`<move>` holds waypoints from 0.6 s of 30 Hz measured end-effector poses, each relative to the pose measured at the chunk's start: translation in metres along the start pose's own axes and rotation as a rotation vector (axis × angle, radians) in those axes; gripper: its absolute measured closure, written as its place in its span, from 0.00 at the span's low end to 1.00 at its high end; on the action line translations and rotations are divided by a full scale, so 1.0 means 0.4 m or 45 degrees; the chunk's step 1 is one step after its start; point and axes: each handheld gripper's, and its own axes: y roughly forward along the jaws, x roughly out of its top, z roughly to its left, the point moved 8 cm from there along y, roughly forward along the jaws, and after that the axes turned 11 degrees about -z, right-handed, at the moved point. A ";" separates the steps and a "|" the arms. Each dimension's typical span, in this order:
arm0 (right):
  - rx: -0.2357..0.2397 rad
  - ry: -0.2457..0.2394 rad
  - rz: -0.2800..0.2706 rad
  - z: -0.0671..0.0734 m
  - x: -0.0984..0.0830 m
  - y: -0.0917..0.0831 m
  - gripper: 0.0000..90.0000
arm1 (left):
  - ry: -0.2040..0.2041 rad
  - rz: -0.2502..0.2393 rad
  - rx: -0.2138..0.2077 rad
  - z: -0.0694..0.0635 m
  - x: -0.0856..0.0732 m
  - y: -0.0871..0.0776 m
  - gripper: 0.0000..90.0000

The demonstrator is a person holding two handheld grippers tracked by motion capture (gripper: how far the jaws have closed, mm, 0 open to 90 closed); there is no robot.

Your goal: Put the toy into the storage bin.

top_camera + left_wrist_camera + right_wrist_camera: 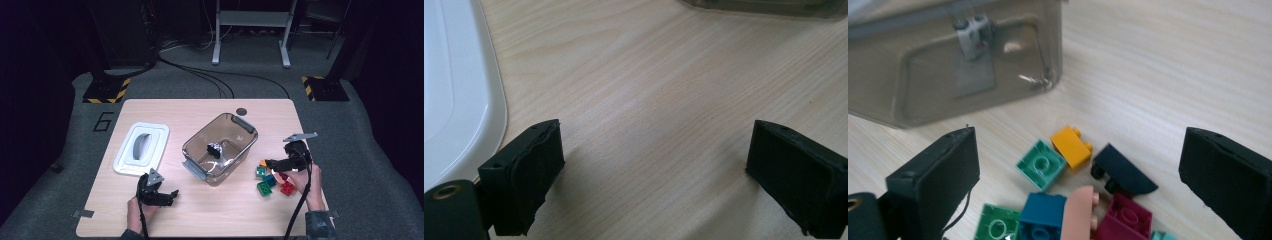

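A: On the table [210, 215], right side, the right gripper [272, 164] hangs over the bricks [272, 180]. Jaws stand wide apart, nothing between the pads.

B: Bricks from the right gripper view?

A: Loose cluster just beside the bin [948, 65]. Yellow brick [1071, 146] and light-green brick [1041, 165] touch; dark wedge [1120, 170] lies just right of the yellow one. Blue brick [1042, 212], a second green brick [998, 225], a magenta brick [1124, 219] and a pink piece [1079, 212] sit nearest the camera.

B: Bin contents?

A: Clear bin [220, 148] at table centre, open. One small grey piece [215, 148] lies on its floor, seen through the wall as grey [973, 32].

B: Lid?

A: White lid [141, 148] lies flat, left of the bin, well apart from it.

B: Left side?

A: Left gripper [172, 195] low at the near left of the table, jaws spread, bare wood between the pads [534, 175]. Lid edge [454, 100] just beside its left jaw.
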 end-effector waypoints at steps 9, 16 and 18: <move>-0.022 0.033 0.036 -0.014 -0.067 0.027 0.16 | 0.000 0.000 0.000 0.000 0.000 0.000 0.09; -0.024 0.023 0.062 0.017 -0.083 0.060 0.28 | 0.003 0.000 0.000 0.000 0.000 0.000 0.09; -0.023 0.013 0.056 0.026 -0.081 0.068 0.34 | -0.001 0.000 0.000 0.000 0.000 0.000 0.09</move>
